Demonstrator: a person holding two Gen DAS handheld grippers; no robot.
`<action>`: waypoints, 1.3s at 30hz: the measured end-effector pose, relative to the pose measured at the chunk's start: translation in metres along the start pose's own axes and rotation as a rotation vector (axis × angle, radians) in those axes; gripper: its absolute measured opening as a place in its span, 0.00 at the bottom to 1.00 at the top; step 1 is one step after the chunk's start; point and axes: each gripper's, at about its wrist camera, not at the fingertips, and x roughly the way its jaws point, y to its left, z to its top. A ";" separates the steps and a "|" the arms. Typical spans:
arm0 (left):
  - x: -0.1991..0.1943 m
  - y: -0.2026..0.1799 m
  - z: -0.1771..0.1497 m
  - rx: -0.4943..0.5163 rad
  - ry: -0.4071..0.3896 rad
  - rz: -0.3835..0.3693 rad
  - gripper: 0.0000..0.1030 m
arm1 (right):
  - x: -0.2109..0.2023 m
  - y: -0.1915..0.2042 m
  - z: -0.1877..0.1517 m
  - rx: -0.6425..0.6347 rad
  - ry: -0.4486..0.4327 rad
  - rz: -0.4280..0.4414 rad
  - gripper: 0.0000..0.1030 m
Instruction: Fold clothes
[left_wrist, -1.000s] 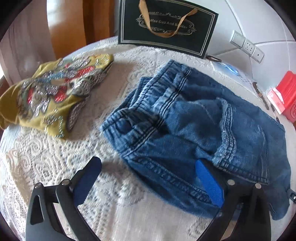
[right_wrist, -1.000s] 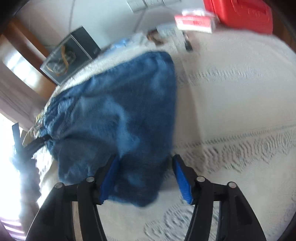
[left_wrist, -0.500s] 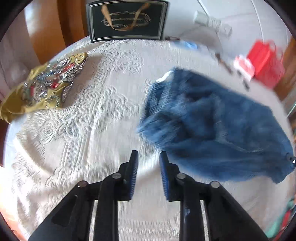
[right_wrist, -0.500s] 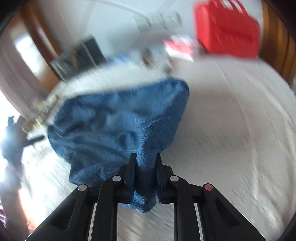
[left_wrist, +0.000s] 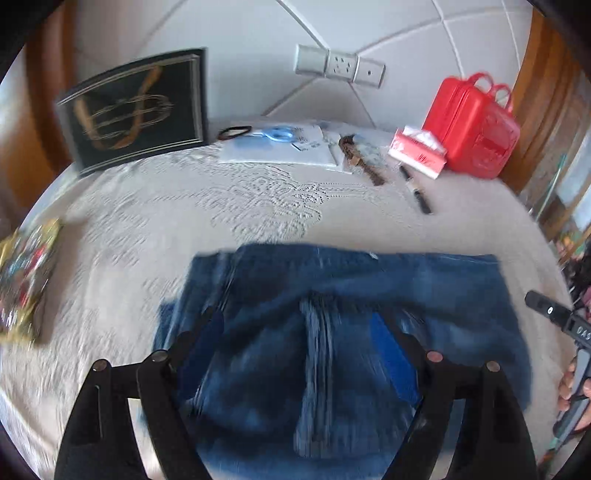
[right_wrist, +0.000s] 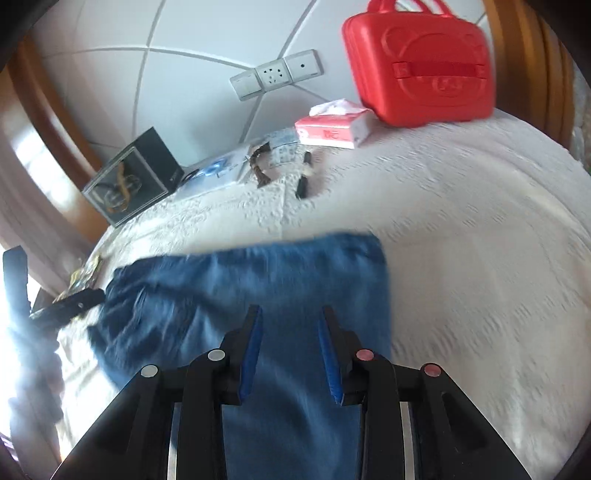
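Blue jeans (left_wrist: 332, 295) lie spread on the white lace bedspread (left_wrist: 258, 199), blurred by motion. My left gripper (left_wrist: 295, 336) hangs just above their left part. Its jaws are opening wide, with denim below them and nothing pressed between the pads. My right gripper (right_wrist: 290, 325) is over the jeans (right_wrist: 240, 288) near their right edge. Its jaws are opening too, a clear gap on each side, and the cloth lies underneath rather than pinched. A yellow sequined garment (left_wrist: 22, 288) lies at the far left. The right gripper (left_wrist: 554, 317) shows in the left wrist view, held by a hand.
Along the headboard stand a black gift bag (left_wrist: 136, 110), papers (left_wrist: 280, 147), a red tissue pack (left_wrist: 417, 153) and a red plastic case (left_wrist: 472, 129). Pens (left_wrist: 417, 192) lie on the bedspread behind the jeans. A wall socket (left_wrist: 340, 66) sits above.
The left gripper shut beside the jeans, then swung over them and spread wide. The right gripper pinched the denim half a second ago and has let it go. The jeans now lie flatter.
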 end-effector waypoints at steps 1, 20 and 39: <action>0.015 -0.001 0.007 0.010 0.018 0.013 0.79 | 0.011 0.002 0.008 -0.009 0.010 -0.008 0.30; -0.025 0.014 -0.079 0.043 -0.054 0.131 0.94 | -0.021 0.022 -0.057 -0.077 -0.026 0.046 0.38; -0.039 0.023 -0.115 -0.052 0.039 0.114 0.94 | -0.069 0.044 -0.127 -0.144 0.018 0.171 0.36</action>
